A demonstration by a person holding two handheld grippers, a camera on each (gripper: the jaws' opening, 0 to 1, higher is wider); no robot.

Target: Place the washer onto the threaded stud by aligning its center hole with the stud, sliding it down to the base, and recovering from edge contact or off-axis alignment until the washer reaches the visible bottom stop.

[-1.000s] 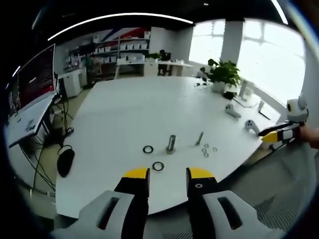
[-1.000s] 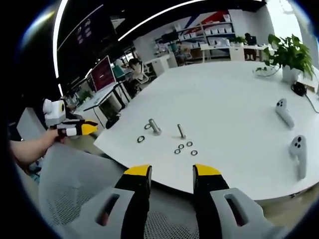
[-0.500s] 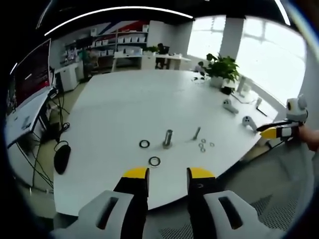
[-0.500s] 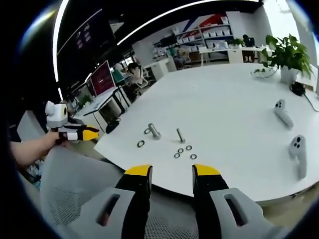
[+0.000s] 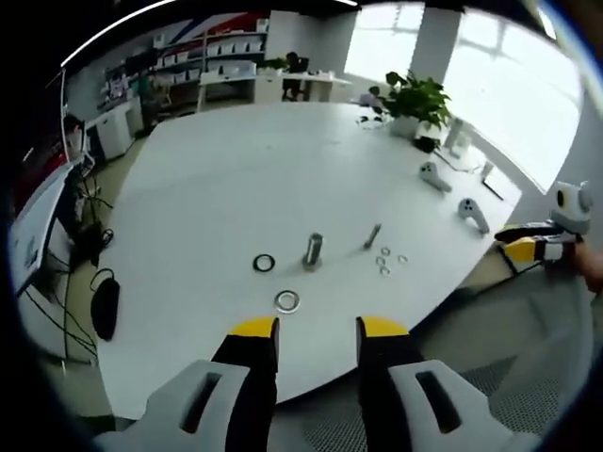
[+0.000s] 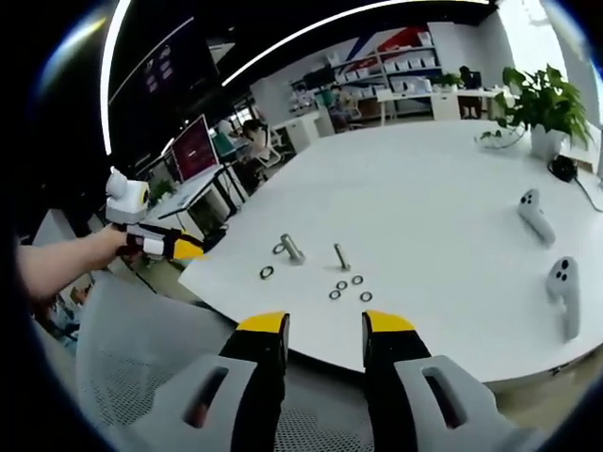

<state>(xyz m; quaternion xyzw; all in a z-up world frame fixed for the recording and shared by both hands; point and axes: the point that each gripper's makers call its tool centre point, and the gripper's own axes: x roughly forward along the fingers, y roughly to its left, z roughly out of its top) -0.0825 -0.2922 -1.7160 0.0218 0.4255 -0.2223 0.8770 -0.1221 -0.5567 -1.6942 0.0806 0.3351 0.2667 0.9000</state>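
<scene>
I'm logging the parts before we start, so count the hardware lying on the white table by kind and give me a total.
Large washers: 2
Small washers: 4
Thick threaded stud: 1
Thin bolt: 1
Total: 8

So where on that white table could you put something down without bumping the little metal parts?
The table is bare across its wide far stretch, between the metal parts and the potted plant. The near edge in front of the large washer is also free. It is crowded around the thick stud, the thin bolt and the small washers.
</scene>
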